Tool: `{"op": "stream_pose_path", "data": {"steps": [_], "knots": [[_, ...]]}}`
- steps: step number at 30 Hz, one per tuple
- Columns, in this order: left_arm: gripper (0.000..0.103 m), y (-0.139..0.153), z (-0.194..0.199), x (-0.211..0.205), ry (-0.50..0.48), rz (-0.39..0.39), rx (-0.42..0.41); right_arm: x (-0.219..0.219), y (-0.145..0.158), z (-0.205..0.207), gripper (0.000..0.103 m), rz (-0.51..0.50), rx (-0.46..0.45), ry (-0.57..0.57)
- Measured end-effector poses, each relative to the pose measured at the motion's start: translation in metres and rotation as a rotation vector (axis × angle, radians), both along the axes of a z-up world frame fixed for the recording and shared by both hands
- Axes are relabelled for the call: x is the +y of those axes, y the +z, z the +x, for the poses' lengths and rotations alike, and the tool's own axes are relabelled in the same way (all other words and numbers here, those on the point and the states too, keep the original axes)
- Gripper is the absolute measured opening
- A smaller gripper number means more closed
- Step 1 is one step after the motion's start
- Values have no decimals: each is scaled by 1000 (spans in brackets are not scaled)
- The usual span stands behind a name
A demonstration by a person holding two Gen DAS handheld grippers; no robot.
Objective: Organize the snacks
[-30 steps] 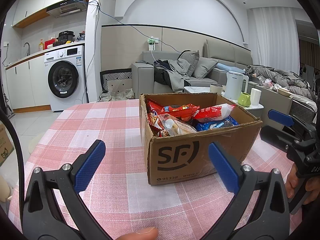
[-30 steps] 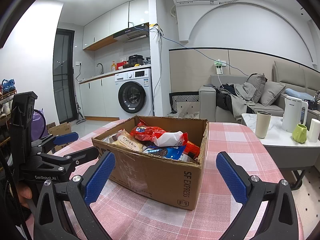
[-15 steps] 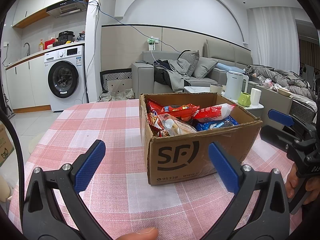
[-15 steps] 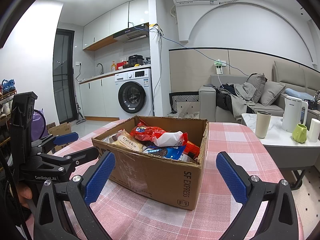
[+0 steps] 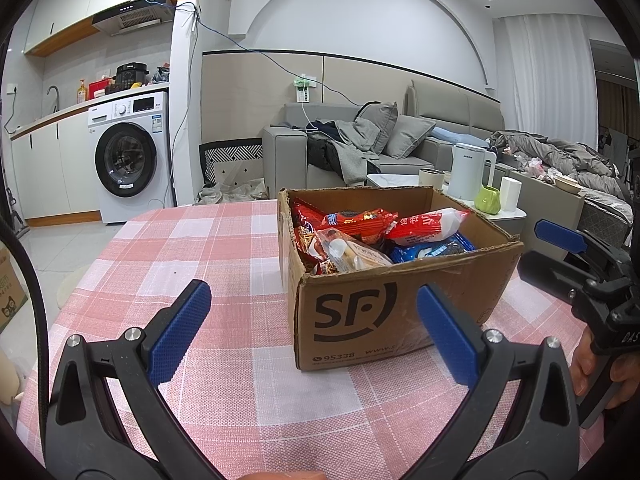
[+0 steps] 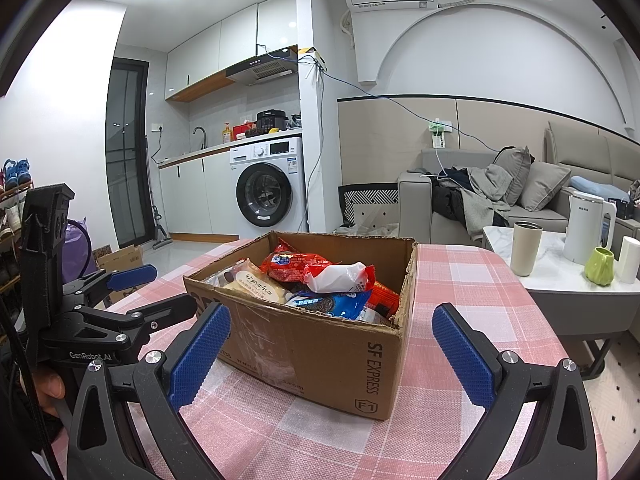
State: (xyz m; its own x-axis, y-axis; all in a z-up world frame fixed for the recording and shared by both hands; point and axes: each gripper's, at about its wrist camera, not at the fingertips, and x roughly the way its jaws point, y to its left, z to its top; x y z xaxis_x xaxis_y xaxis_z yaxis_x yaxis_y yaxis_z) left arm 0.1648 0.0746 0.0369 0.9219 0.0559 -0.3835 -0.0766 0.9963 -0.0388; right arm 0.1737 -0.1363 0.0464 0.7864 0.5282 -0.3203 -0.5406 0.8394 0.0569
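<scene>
Basically nothing had changed vs the frames a sec and half a sec earlier: the cardboard box [image 5: 404, 304] sat at the same spot on the pink checked tablecloth [image 5: 192, 248], and the snack packs in it lay the same way. A red pack [image 5: 360, 220] and a red-and-white bag [image 5: 424, 224] lay on top, w/ a blue cookie pack [image 5: 436, 246] and a clear-wrapped pastry [image 5: 352, 254] beside them. In the right wrist view the same heap showed, incl. a pale bread pack [image 6: 256, 284] at the near-left corner.

For the task that meant no progress either way. All visible snacks were in the box, none on the cloth, which fit either a box waiting to be sorted out or one just filled.

The left gripper [image 5: 314, 320] was spread wide w/ nothing between its pads, level w/ the box's near-left side. The right gripper [image 6: 330, 344] was equally wide and empty, straddling the box's near corner.

Further out: side table [image 6: 552, 276] w/ kettle [image 6: 588, 228], tumbler [image 6: 526, 248], green cup [image 6: 600, 266]. Sofa [image 5: 404, 144] and washing machine [image 5: 128, 152] stood behind.

In the way: box walls limited access to from above, and packs overlapped, so lower ones were partly hidden. The two grippers were close across the box and might've crowded each other.
</scene>
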Motion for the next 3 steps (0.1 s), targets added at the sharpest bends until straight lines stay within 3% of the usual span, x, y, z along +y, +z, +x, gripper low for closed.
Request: {"op": "stream_pose_path", "data": {"steps": [3], "knots": [[103, -1, 1, 0, 3, -3, 4, 0, 0, 0, 103, 1, 0, 0]]}}
